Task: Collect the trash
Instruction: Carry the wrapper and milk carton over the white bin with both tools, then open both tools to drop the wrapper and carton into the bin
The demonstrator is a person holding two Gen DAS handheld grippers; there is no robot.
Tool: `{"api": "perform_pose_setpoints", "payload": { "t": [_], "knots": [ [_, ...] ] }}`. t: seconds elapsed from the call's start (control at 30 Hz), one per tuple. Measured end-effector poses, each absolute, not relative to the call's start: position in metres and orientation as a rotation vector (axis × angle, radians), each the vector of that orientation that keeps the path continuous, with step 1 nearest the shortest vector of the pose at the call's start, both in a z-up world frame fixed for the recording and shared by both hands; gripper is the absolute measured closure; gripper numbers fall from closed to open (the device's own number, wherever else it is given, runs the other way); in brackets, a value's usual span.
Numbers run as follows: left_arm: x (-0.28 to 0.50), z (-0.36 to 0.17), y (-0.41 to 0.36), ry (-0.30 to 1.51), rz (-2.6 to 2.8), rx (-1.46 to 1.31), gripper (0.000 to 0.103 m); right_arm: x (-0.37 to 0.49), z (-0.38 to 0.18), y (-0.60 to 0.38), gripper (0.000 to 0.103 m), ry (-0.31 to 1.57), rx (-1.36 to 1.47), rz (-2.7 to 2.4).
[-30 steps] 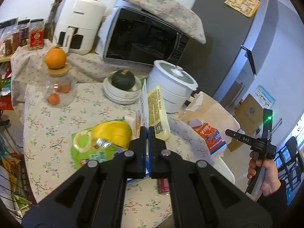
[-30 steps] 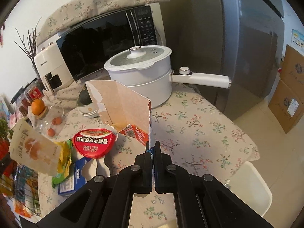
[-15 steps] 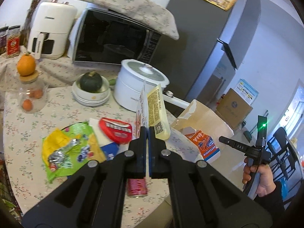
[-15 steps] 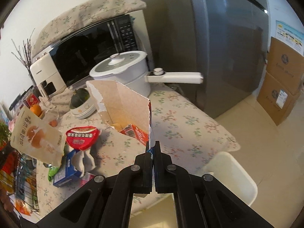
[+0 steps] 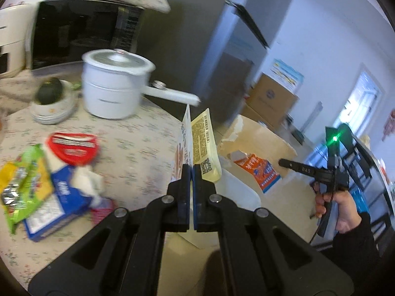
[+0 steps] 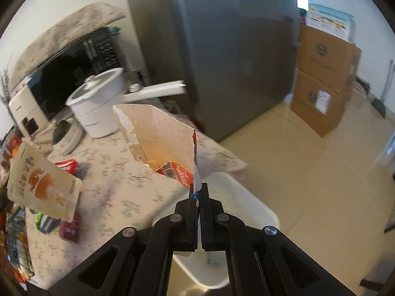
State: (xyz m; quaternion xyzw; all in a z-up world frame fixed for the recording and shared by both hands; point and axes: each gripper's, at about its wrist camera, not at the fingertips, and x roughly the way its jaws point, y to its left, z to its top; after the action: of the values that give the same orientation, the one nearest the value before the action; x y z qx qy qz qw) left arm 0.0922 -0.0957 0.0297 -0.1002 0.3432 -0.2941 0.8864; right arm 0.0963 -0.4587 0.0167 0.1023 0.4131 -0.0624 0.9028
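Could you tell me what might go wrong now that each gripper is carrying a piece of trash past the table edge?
1. The left gripper pinches only the bottom edge of the pouch, so the pouch could slip out.
2. The right gripper holds the torn carton by one thin corner; that could rip or twist loose.
3. Both views are blurred, so either item might miss the white bin below.

A cream pouch [image 5: 204,148] and torn carton [image 6: 160,138] hang above the table edge.
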Motion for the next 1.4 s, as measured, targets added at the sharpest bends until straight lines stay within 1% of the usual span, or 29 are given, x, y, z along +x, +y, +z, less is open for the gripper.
{"api": "perform_pose_setpoints", "payload": {
  "t": [0.23, 0.47, 0.77, 1.07, 1.1, 1.13, 1.17, 1.2, 1.23, 1.3, 1.37, 1.4],
  "knots": [
    [0.085, 0.006, -0.176, 0.774, -0.75, -0.15, 0.101, 0.072, 0.002, -0.5, 0.101, 0.89, 0.246, -0.184],
    [0.093, -0.024, -0.228, 0.815, -0.808, -0.127, 0.101, 0.058, -0.013, -0.525, 0.101, 0.922, 0.26, -0.215],
    [0.111, -0.072, -0.26, 0.876, -0.772, -0.076, 0.101, 0.052, -0.022, -0.545, 0.101, 0.95, 0.277, -0.248],
    [0.123, -0.096, -0.267, 0.891, -0.725, -0.007, 0.101, 0.053, -0.029, -0.542, 0.101, 0.983, 0.25, -0.257],
    [0.123, -0.097, -0.266, 0.891, -0.716, -0.001, 0.097, 0.054, -0.03, -0.542, 0.101, 0.986, 0.248, -0.26],
    [0.122, -0.095, -0.265, 0.898, -0.71, 0.008, 0.084, 0.054, -0.03, -0.542, 0.101, 0.988, 0.247, -0.26],
    [0.121, -0.094, -0.265, 0.907, -0.707, 0.016, 0.074, 0.055, -0.03, -0.542, 0.101, 0.991, 0.245, -0.261],
    [0.121, -0.093, -0.263, 0.907, -0.694, 0.025, 0.056, 0.055, -0.03, -0.541, 0.101, 0.992, 0.243, -0.262],
    [0.12, -0.09, -0.26, 0.894, -0.675, 0.034, 0.045, 0.056, -0.031, -0.54, 0.101, 0.995, 0.238, -0.262],
    [0.116, -0.082, -0.252, 0.874, -0.655, 0.051, 0.037, 0.059, -0.032, -0.538, 0.101, 1.003, 0.232, -0.259],
    [0.114, -0.075, -0.244, 0.871, -0.632, 0.069, 0.034, 0.062, -0.035, -0.534, 0.101, 1.014, 0.222, -0.257],
    [0.113, -0.071, -0.239, 0.864, -0.621, 0.073, 0.03, 0.064, -0.036, -0.531, 0.101, 1.022, 0.211, -0.256]
  ]
}}
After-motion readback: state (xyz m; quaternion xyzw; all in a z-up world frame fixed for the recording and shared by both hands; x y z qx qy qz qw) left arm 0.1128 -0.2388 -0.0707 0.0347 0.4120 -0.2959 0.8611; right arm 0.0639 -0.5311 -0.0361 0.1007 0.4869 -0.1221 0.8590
